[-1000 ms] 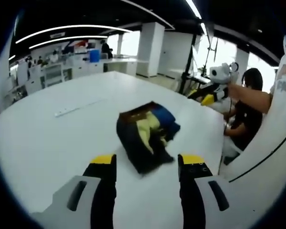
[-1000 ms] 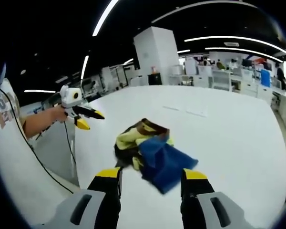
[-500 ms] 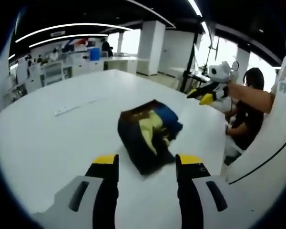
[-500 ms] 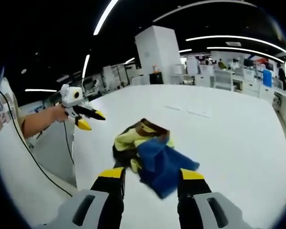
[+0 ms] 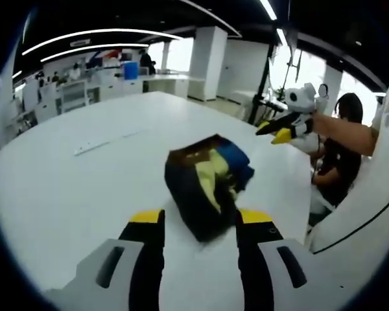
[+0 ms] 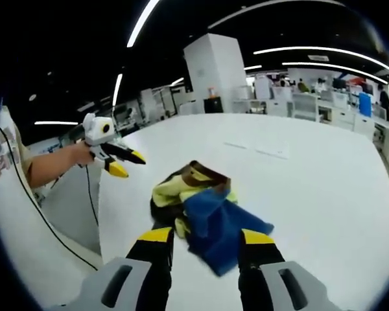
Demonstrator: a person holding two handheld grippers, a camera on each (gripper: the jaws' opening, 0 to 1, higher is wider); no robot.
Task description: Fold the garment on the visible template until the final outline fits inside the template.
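A crumpled garment (image 5: 207, 184) in dark navy, yellow, blue and brown lies bunched on the white table (image 5: 65, 194). In the left gripper view my left gripper (image 5: 200, 223) is open, and the garment's near dark edge reaches in between its yellow-tipped fingers. My right gripper (image 5: 286, 123) hangs in the air beyond the garment, held by a hand. In the right gripper view the same garment (image 6: 201, 204) shows its blue fold nearest. There my right gripper (image 6: 206, 238) is open around that blue edge, and the left gripper (image 6: 110, 152) hovers off to the left.
A pale thin strip (image 5: 107, 144) lies flat on the table beyond the garment, seen too as the strip (image 6: 256, 150). A seated person in dark clothes (image 5: 340, 152) is past the table's right edge. Desks and white pillars stand far behind.
Both grippers have come closer to the garment, so its near edges now sit between the fingertips. The garment itself has kept its place and shape.
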